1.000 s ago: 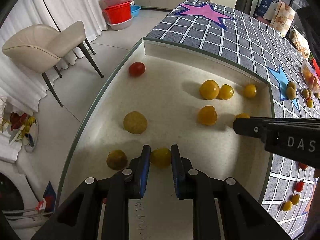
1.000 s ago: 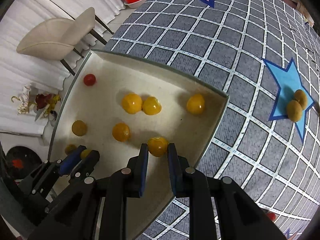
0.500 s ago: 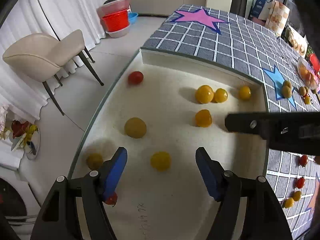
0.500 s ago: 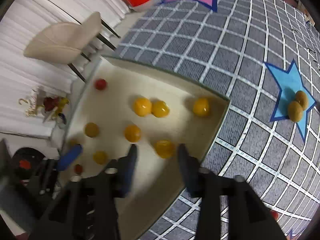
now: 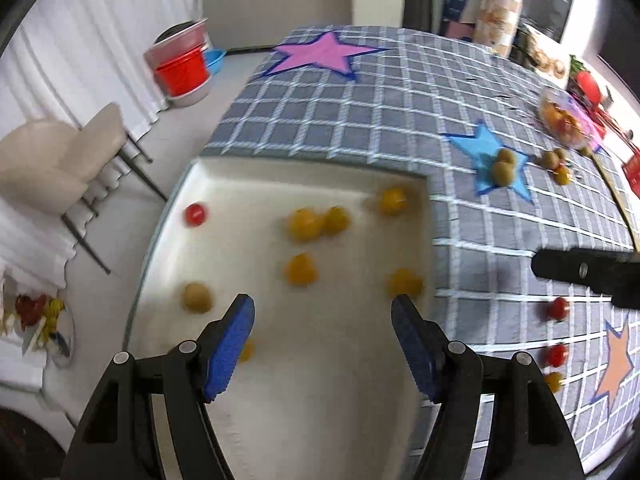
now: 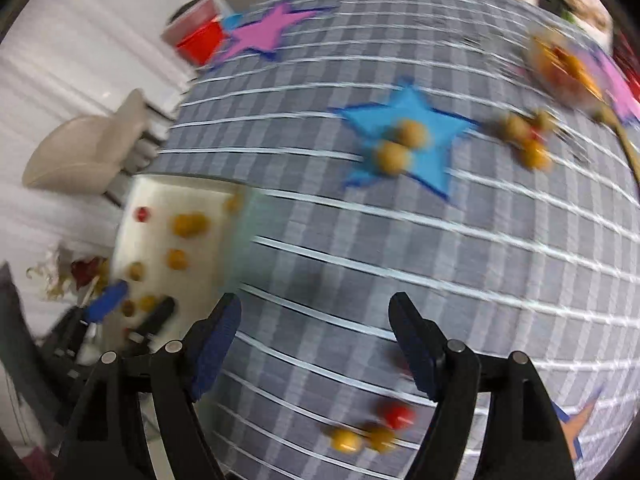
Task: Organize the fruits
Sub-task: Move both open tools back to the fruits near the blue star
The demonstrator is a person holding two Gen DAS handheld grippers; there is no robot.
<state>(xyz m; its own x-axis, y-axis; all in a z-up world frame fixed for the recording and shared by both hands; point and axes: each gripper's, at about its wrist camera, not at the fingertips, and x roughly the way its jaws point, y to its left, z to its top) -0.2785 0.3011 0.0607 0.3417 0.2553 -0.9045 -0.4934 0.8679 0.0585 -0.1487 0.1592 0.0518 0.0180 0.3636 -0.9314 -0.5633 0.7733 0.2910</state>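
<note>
Hovering with jaws opening and empty, the right gripper [image 6: 316, 344] has loose fruit [image 6: 396, 416] just below on the cloth, nearer than the left gripper [image 5: 322, 344].

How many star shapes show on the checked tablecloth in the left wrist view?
3. A pink star at the far end, a blue star right of the tray with two brownish fruits on it, and an orange star at the near right edge. Others may lie outside the view.

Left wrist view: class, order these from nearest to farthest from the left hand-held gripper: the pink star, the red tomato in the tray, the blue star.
From the left hand-held gripper:
1. Red tomato, in the tray's far left part.
2. Blue star, on the cloth beyond the tray, to the right.
3. Pink star, at the table's far end.
</note>
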